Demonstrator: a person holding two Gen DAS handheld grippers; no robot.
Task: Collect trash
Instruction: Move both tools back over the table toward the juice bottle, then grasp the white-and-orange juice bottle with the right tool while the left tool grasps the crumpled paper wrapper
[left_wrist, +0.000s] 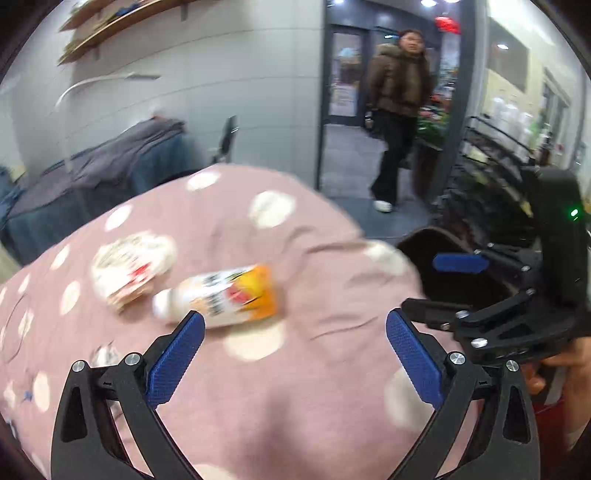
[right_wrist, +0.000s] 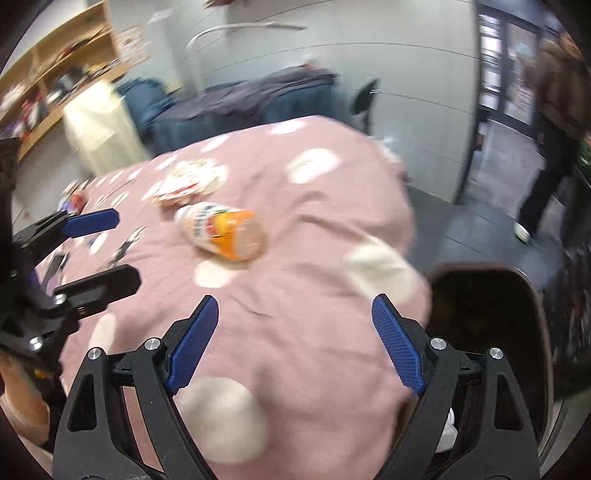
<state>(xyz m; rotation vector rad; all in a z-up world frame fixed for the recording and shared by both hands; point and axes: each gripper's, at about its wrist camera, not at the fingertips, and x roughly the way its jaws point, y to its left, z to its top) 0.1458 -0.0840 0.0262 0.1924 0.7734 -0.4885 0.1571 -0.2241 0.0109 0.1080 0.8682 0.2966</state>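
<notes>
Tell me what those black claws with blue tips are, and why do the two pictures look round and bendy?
They are grabbers that a person holds, one in each hand. Each carries a camera with a very wide lens, which bends the picture. One picture looks along the left gripper, the other along the right gripper. Both are open and hold nothing. Below them is a pink cloth with white dots. On it lies a plastic bottle on its side, next to a crumpled white wrapper. A dark bin stands off the cloth's right edge, probably for the trash. Someone walks by the doorway behind.
</notes>
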